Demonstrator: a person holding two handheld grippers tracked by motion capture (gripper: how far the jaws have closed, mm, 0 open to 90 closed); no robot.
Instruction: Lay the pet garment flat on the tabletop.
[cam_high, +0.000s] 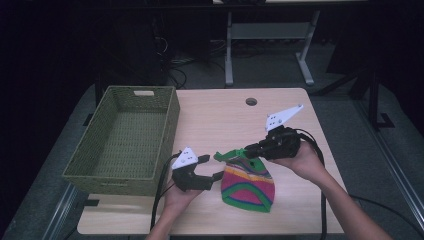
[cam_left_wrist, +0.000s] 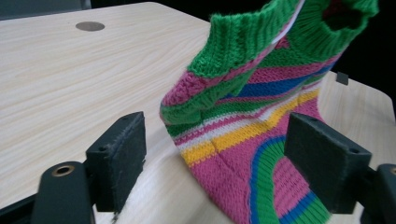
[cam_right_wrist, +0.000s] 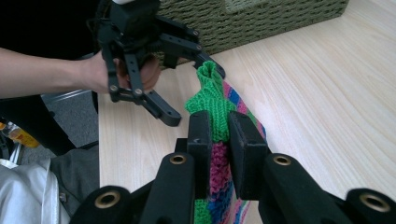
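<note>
A knitted sock (cam_high: 248, 186) with pink, green, yellow and blue stripes lies near the table's front edge, its green cuff lifted up and to the left. My right gripper (cam_high: 246, 150) is shut on that cuff. In the right gripper view the two pads (cam_right_wrist: 201, 135) pinch the green rib of the sock (cam_right_wrist: 212, 88). My left gripper (cam_high: 212, 167) stands open just left of the sock, jaws facing it. In the left gripper view the sock (cam_left_wrist: 252, 116) rises ahead between the wide-apart fingers (cam_left_wrist: 119, 156), which do not touch it.
A green woven basket (cam_high: 107, 177) with nothing in it stands on the table's left side; its wall (cam_right_wrist: 261, 18) is behind the left hand in the right gripper view. A round cable hole (cam_high: 251, 101) sits near the table's far edge. Bare wood (cam_high: 220, 120) lies beyond the sock.
</note>
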